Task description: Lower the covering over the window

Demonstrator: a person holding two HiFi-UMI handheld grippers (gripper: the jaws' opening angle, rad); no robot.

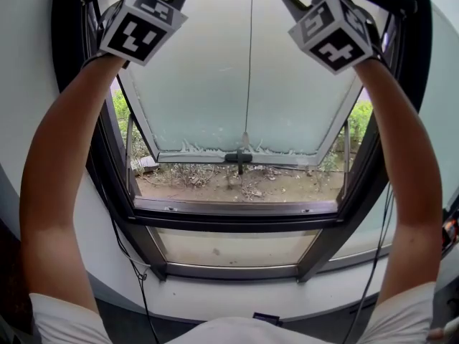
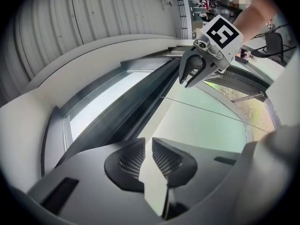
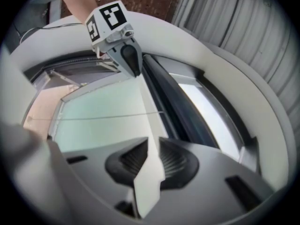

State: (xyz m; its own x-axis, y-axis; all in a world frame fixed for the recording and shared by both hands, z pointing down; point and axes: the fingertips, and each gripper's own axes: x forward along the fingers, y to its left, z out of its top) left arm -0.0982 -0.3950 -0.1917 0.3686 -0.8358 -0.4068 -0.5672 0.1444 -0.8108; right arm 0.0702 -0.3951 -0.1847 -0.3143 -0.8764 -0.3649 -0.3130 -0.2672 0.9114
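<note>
- Dark, long and narrow, the rolled-up window covering [image 2: 136, 109] sits as a band along the top edge of the window. Below it, a pale frosted glass pane [image 1: 215, 84] tilts open outward.
- Both bare arms reach up toward the band. The left gripper [image 2: 148, 142] has its jaws a narrow slit apart with nothing between them. The right gripper [image 3: 153, 142] is likewise slightly parted and empty. Neither grips the covering.
- The covering probably handles light, as soft cloth with a stiff bottom bar. That bar looks the best place to take hold, one gripper toward each end, so it comes down level. The cloth itself might crease or slip.
- A thin dark cord [image 1: 251, 49] hangs down the middle of the pane. Whether it works the covering I cannot tell.
- The head view shows the whole dark metal window frame [image 1: 237, 217] and the dry, leaf-strewn ground [image 1: 237, 181] outside. It cuts off the covering at its top edge.
- The two gripper views show that dark band clearly, and each shows the other gripper close beside it.
</note>
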